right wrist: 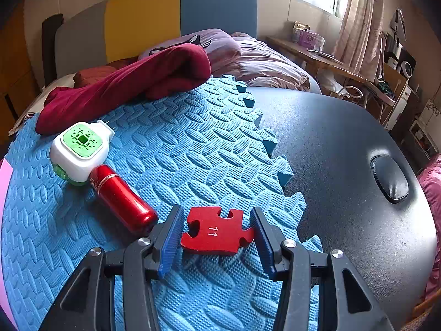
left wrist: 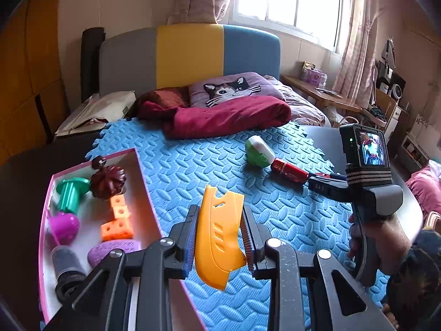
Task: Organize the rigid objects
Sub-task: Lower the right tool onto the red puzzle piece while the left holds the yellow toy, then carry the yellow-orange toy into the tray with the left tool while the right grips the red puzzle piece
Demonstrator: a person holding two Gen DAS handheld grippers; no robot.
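From the left wrist view, the left gripper (left wrist: 219, 234) has its jaws clamped on a yellow plastic piece (left wrist: 217, 237), which stands roughly upright between the pads, lifted above the blue foam mat (left wrist: 193, 165). Just left of it sits a pink-rimmed tray (left wrist: 129, 154) holding a green peg (left wrist: 70, 193), a dark brown ridged piece (left wrist: 107, 180), orange cubes (left wrist: 117, 220), a purple piece (left wrist: 63, 226), a purple oval (left wrist: 113, 251) and a black cylinder (left wrist: 67, 267). Farther out on the mat lie a green-and-white plug-in device (left wrist: 259, 151) and a red metal cylinder (left wrist: 289, 171), touching end to end. At the right a hand (left wrist: 386, 242) holds the right gripper's handle. From the right wrist view, the right gripper (right wrist: 217, 234) has its jaws part open around a red puzzle piece (right wrist: 217, 231) marked 11, lying flat on the mat near its toothed edge; a gap shows at the left pad, while contact at the right pad cannot be told. The red cylinder lies just beside the left finger, crowding that side. A crimson cloth (right wrist: 124, 82) is heaped at the mat's far edge.
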